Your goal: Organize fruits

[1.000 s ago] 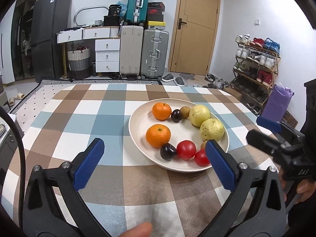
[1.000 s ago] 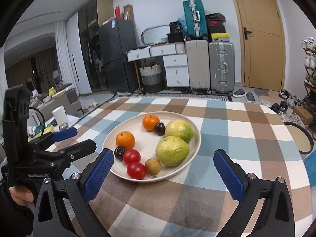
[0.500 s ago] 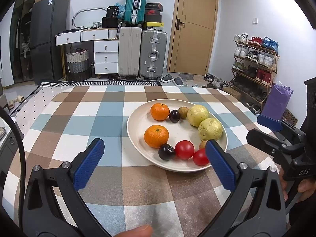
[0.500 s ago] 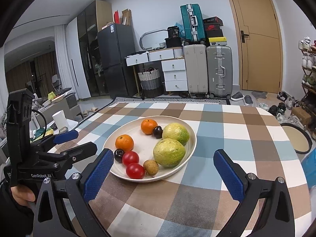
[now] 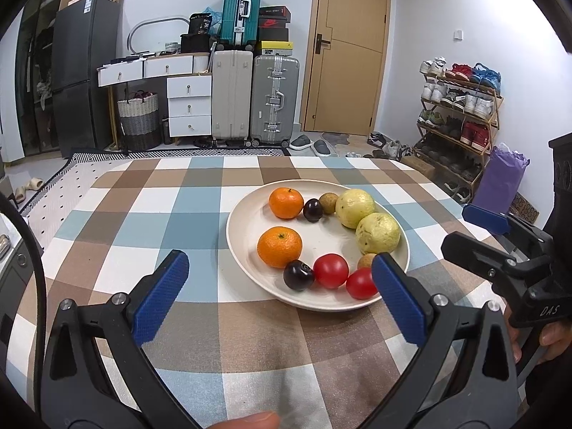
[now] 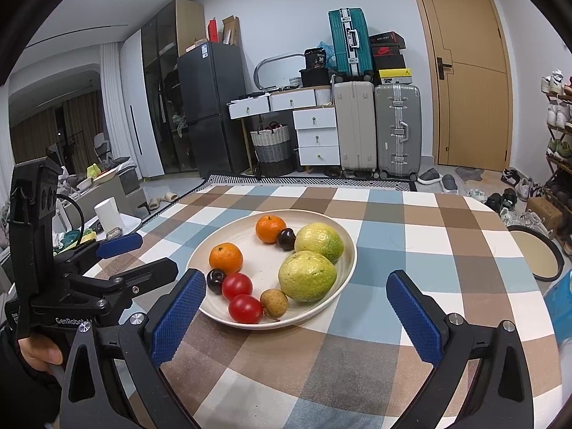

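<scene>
A cream plate (image 5: 246, 214) (image 6: 214, 246) sits on the checked tablecloth. It holds two oranges (image 5: 280, 246) (image 6: 226, 257), two green guavas (image 5: 377, 233) (image 6: 307, 276), two red tomatoes (image 5: 330, 271) (image 6: 237, 286), two dark plums (image 5: 298, 275) (image 6: 215, 281) and two small brown fruits (image 5: 328, 203) (image 6: 274, 302). My left gripper (image 5: 279, 293) is open and empty, just short of the plate's near rim. My right gripper (image 6: 295, 316) is open and empty, near the plate's right front. Each gripper also shows in the other view, the right one (image 5: 479, 234) and the left one (image 6: 139, 255).
The checked table (image 5: 150, 214) has rounded edges. A round stool (image 6: 532, 254) stands beyond its right edge. A shoe rack (image 5: 461, 107), suitcases (image 5: 250, 96), drawers (image 5: 189, 103) and a fridge (image 5: 85, 71) stand against the far walls.
Both grippers have pulled back and risen slightly, so the plate sits a little farther off in both views. Both stay open and empty.
</scene>
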A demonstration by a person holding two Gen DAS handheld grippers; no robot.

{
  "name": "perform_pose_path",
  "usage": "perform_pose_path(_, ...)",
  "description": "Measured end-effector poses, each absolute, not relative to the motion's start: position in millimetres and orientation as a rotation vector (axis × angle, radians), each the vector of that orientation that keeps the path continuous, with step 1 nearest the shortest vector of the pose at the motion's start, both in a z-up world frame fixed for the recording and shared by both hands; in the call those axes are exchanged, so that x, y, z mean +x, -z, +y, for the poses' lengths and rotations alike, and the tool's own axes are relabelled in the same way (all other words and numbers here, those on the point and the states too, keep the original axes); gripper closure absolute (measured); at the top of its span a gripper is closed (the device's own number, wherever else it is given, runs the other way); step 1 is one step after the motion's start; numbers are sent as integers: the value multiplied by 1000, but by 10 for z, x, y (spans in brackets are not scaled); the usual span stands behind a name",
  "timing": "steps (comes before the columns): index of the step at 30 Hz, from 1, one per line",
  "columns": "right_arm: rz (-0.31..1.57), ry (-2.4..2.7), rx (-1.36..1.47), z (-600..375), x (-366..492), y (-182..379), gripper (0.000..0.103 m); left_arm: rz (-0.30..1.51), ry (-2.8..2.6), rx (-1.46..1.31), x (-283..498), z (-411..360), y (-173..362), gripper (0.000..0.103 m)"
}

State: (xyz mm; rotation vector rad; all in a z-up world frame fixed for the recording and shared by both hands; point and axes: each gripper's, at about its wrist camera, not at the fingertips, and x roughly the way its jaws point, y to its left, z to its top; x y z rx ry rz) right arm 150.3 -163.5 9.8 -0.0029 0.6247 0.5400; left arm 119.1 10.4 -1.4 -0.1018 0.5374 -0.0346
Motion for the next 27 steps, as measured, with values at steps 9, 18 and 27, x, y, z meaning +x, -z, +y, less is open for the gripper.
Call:
perform_pose_path(9,624,-540,-6,-1628,1505,-92,0,538,37,-102,1195,102,13,1)
perform_pose_path(18,626,-538,-9,-1633,1495,-78,0,537,36,-97,1194,96,13,1)
perform_pose_path(27,631,-536,-13,-1657,1490,-63,0,542,44,-101,1208,104,6,1)
